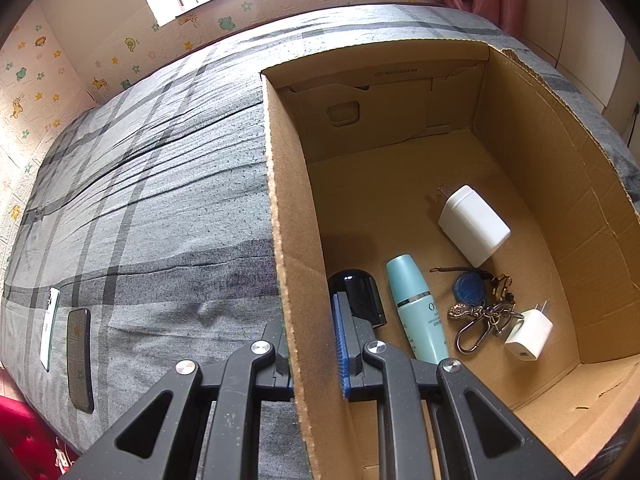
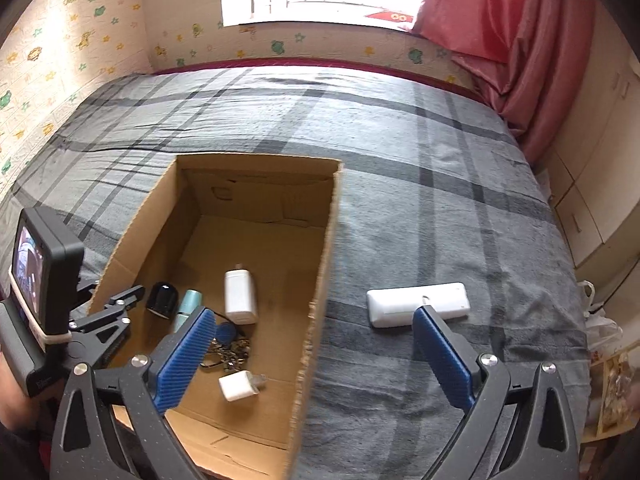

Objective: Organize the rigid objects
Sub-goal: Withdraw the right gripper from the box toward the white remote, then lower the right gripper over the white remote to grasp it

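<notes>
- left gripper (image 1: 316,344) is clamping the left wall of the cardboard box (image 1: 280,216), jaws pinched shut on the wall near its near end, one blue pad inside the box, the other finger outside over the bedspread (image 1: 160,200).
- right gripper (image 2: 316,356) is hanging over the box's right wall with jaws spread wide and nothing between the pads (no earlier picture to compare).
- its left blue finger is sitting over the box interior, its right one over the bedspread just in front of a white remote (image 2: 418,305).
- the remote is lying flat on the bedspread, right of the box and apart from it.
- inside the box, near-left corner: a black rounded cap-like object (image 1: 358,294) is lying just beside the left gripper's inner pad.
- a teal bottle (image 1: 416,308) is lying right of it, on its side, cap end pointing far.
- a key bunch with blue tag (image 1: 478,304) is lying right of the bottle, a small white charger (image 1: 528,334) touching or just beside its right edge (cannot tell which).
- a larger white charger (image 1: 474,226) is lying farther in, prongs pointing far-left.
- outside the box, well to the left near the bed edge: two phones lying side by side, one pale (image 1: 50,328), one dark (image 1: 80,360).
- a pink curtain (image 2: 520,40) is hanging at far right by the window.
</notes>
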### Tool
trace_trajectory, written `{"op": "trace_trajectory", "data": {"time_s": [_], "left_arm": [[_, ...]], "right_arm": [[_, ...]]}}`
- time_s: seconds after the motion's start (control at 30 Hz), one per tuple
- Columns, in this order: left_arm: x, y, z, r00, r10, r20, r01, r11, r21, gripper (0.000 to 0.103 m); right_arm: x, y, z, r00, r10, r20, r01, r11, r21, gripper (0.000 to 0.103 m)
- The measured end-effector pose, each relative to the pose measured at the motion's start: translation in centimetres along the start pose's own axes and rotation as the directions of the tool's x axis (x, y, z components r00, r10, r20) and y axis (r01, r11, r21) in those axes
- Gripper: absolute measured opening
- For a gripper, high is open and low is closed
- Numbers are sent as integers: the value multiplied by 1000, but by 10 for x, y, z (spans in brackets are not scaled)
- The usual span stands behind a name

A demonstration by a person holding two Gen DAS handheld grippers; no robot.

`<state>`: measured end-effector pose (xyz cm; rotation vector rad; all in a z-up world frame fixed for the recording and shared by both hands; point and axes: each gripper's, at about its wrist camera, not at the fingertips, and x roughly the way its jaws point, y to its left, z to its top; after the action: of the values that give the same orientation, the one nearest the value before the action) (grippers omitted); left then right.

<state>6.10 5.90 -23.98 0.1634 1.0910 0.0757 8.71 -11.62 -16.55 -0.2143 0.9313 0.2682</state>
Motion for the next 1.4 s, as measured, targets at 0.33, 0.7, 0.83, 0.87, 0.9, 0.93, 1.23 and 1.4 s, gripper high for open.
{"op": "trace_trajectory", "data": {"time_s": [0.33,0.7,0.83,0.87,0.9,0.93,1.23,1.4], "left_arm": [[0,-2,0,1000,6,-2,-6,1000,6,16],[-1,-3,-1,1000,10,0,-10,1000,7,16],[-1,-3,-1,1000,11,0,-11,1000,7,16],[-1,-3,-1,1000,10,0,-10,1000,7,16],[0,-3,-1,1000,10,1,-10,1000,7,16],[0,-3,-1,1000,11,0,-11,1000,8,16],[-1,-3,0,1000,8,2,-8,1000,6,16],[-2,-3,-1,1000,8,3,-8,1000,8,16]], "right_arm": [[10,-61,-31,998,-67,-14,68,989,129,101],[35,-89,-56,994,-84,-76,96,979,182,103],[43,-94,-59,992,-70,-101,90,975,205,103],[45,-96,-59,992,-66,-107,87,974,211,103],[48,-97,-59,991,-66,-115,90,972,216,103],[50,-99,-59,990,-68,-121,93,971,221,103],[78,-122,-42,977,-72,-202,132,945,301,103],[102,-131,-26,962,-76,-261,168,921,352,103]]}}
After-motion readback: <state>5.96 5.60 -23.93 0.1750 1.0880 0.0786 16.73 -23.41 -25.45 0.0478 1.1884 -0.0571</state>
